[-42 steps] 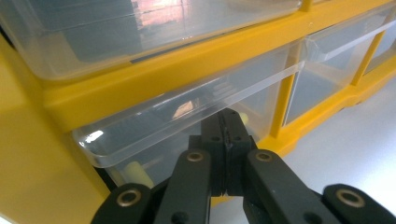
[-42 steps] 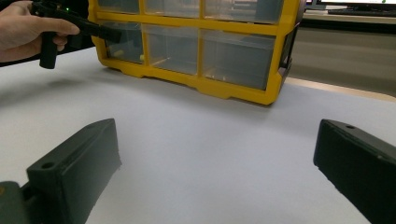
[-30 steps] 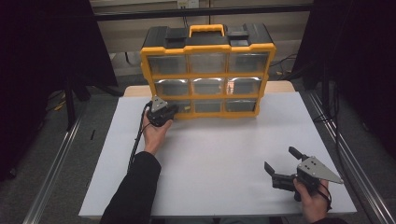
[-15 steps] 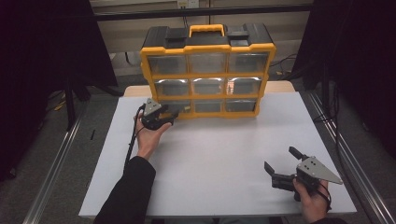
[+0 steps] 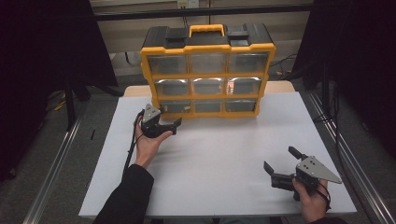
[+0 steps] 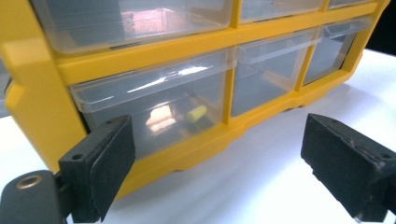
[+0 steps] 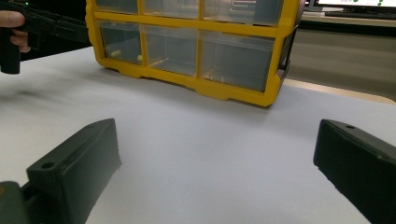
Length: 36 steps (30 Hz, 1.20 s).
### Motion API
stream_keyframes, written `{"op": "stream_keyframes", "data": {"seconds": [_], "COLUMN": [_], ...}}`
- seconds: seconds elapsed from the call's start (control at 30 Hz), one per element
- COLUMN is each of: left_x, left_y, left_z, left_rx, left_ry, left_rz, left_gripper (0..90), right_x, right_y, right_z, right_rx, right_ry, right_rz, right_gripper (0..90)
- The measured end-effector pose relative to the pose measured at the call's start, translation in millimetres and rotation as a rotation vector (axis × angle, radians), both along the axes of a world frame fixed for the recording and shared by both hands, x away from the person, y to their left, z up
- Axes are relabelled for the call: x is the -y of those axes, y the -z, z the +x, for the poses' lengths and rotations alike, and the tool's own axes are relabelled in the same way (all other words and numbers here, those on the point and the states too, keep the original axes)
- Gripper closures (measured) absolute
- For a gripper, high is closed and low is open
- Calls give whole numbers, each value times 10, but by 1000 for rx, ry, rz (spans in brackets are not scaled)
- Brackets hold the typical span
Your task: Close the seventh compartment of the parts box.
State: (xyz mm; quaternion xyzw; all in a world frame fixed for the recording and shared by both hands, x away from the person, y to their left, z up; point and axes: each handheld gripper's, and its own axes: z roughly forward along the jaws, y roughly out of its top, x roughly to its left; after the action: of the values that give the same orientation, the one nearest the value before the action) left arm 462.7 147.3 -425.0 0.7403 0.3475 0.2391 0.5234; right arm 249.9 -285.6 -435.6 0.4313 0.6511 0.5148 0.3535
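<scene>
A yellow and black organiser [image 5: 208, 46] with clear drawers stands at the back of the white table [image 5: 219, 154]. My left gripper [image 5: 172, 124] hovers just in front of its bottom-left drawer [image 5: 175, 106]. Its jaws have just been opening and nothing is between them. In the left gripper view, the left gripper [image 6: 224, 172] frames that drawer [image 6: 154, 102], which holds a small yellow piece [image 6: 196, 113] and a pale piece [image 6: 159, 119]. My right gripper [image 5: 281, 159] rests open near the front right; in its own view the right gripper [image 7: 219, 172] faces the organiser [image 7: 196, 84] across bare table.
A black cable [image 5: 130, 149] trails from the left gripper along the person's forearm. Metal rails [image 5: 51, 168] run along both sides of the table, and dark curtains hang beyond them. In the right gripper view, the left hand [image 7: 14, 28] is at the upper left.
The left gripper has drawn back from the organiser's lower left front, towards the person and slightly left, and its jaws have spread wide. The right gripper has stayed put.
</scene>
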Motion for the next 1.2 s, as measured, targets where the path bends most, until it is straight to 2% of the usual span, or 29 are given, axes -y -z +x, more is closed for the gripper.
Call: {"op": "stream_keyframes", "data": {"seconds": [0.17,0.27,0.53,0.57,0.63,0.73,0.77,0.9,1.03,1.1,1.13,1.2], "left_x": [-54,-87,-166,-164,-191,-211,-214,-257,-313,-335,-356,-375], "left_y": [53,64,57,54,36,38,47,65,53,56,62,81], "left_z": [-94,-136,-308,-327,-375,-465,-495,-600,-702,-757,-786,-844], "left_rx": [14,5,16,11,12,27,23,24,45,48,48,43], "left_ry": [3,-4,-17,-18,-7,-21,-14,-15,-27,-31,-25,-31], "left_rz": [14,-27,-74,-96,-92,-84,-97,-86,-99,-116,-105,-114], "left_gripper": [80,54,33,33,33,33,33,41,41,41,41,41], "right_x": [4,1,3,2,2,1,0,0,-2,-2,-2,-1], "right_y": [1,1,-3,-3,-4,-4,-4,-5,-5,-7,-7,-7], "right_z": [0,2,-3,-3,-5,-3,-3,-5,-4,-5,-5,-6], "right_rx": [-1,0,0,-1,-1,-1,1,1,2,2,3,2], "right_ry": [2,2,1,0,-1,-1,0,-1,0,-1,-3,0], "right_rz": [0,1,2,2,1,-1,0,-1,-3,-3,-2,-3], "right_gripper": [1,1,1,0,0,1,1,0,0,1,1,1]}}
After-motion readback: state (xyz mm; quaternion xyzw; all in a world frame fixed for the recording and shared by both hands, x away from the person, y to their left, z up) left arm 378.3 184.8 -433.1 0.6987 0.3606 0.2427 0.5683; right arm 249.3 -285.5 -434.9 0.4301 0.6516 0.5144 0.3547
